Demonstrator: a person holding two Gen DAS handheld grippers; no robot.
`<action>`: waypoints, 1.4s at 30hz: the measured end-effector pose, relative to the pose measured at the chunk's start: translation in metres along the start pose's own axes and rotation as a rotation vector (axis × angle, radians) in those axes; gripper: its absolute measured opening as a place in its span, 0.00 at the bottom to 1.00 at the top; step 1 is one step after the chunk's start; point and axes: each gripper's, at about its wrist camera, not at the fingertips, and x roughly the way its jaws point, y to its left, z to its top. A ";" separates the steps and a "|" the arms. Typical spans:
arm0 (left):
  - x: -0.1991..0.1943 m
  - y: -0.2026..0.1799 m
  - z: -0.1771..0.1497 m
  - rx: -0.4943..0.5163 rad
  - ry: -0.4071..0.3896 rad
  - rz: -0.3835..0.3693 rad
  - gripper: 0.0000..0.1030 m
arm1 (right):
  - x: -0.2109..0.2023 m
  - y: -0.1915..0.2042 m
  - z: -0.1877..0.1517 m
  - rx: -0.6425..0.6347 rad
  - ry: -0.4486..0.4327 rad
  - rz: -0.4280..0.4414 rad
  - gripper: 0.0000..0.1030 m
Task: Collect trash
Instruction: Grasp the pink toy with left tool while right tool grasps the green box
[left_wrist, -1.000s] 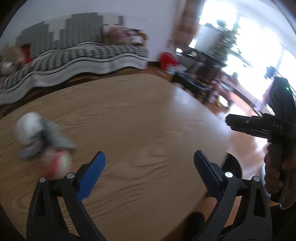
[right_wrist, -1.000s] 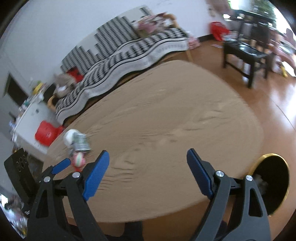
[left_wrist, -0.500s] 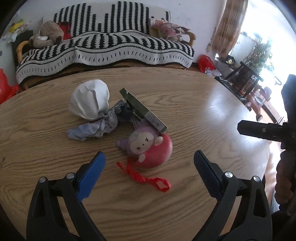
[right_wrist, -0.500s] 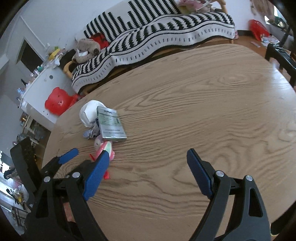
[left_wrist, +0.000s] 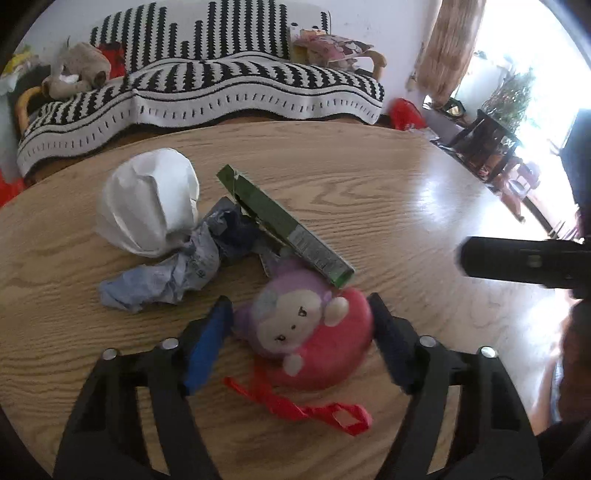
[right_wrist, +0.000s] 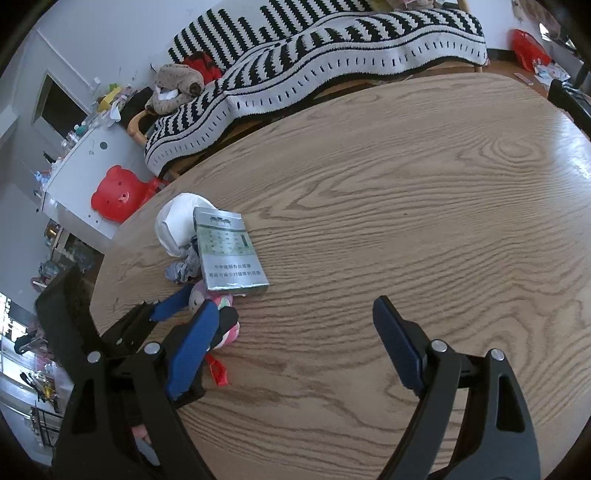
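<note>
Lying on the worktop (left_wrist: 388, 177) are one plush monkey (left_wrist: 306, 332), bracketed by the left hand-held gripper (left_wrist: 299, 332), one white wad (left_wrist: 151, 203), one crumpled paper (left_wrist: 166, 277) and one green box (left_wrist: 284, 225), while the right hand-held gripper (right_wrist: 295, 343) is gaping, gripping nothing.

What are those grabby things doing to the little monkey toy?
A person is clearing bits off a wooden table. The left gripper has its fingers on either side of the monkey toy, about to grip it. Beside the toy lie a green box, crumpled paper and a white wad. The right gripper is open over bare table.
</note>
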 end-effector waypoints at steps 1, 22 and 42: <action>-0.004 -0.001 0.000 0.008 -0.008 0.008 0.65 | 0.003 0.001 0.001 -0.001 0.003 0.001 0.80; -0.073 0.057 -0.013 -0.135 -0.053 0.025 0.55 | 0.074 0.052 0.018 -0.088 0.039 0.019 0.80; -0.072 0.044 -0.007 -0.121 -0.054 0.024 0.55 | 0.034 0.040 0.019 -0.082 -0.044 -0.042 0.11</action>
